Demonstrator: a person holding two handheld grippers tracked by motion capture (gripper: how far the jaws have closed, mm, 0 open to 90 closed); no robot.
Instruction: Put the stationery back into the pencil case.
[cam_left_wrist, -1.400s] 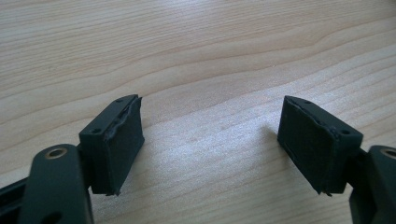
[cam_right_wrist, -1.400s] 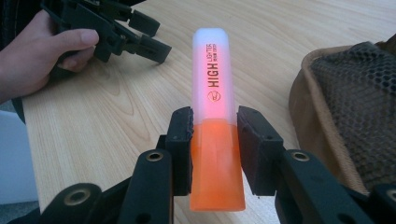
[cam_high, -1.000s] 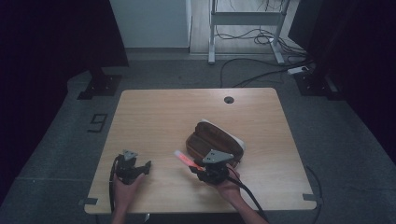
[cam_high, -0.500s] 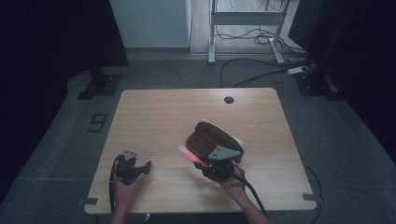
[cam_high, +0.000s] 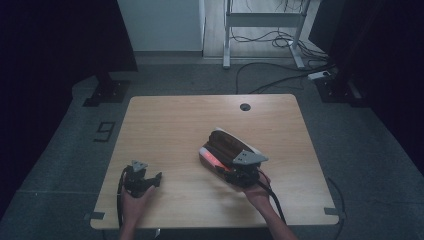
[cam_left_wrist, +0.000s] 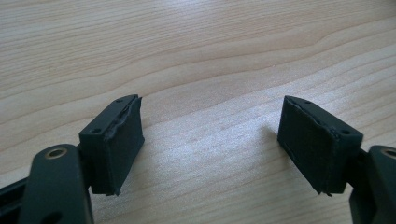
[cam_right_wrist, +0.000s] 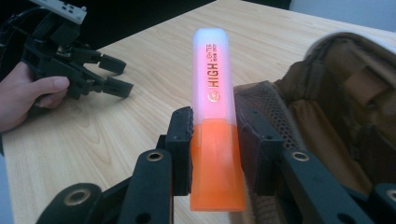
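Note:
An orange highlighter (cam_right_wrist: 215, 116) with a translucent cap is clamped between the jaws of my right gripper (cam_right_wrist: 214, 140); in the high view the highlighter (cam_high: 212, 160) pokes out left of that gripper (cam_high: 235, 172), over the near edge of an open brown pencil case (cam_high: 227, 145). The case's brown lining (cam_right_wrist: 336, 112) gapes just right of the pen. My left gripper (cam_high: 150, 179) rests low over the table's front left, jaws wide apart with bare wood between them (cam_left_wrist: 210, 140). It also appears far off in the right gripper view (cam_right_wrist: 79, 70), held by a hand.
The wooden table (cam_high: 175, 125) has a round cable hole (cam_high: 245, 107) near its back edge. Beyond the table stand a metal frame, cables and a power strip (cam_high: 320, 75) on the grey floor.
My right gripper has carried the highlighter rightward and slightly away, from the table left of the case to the case's near edge. The left gripper has stayed put.

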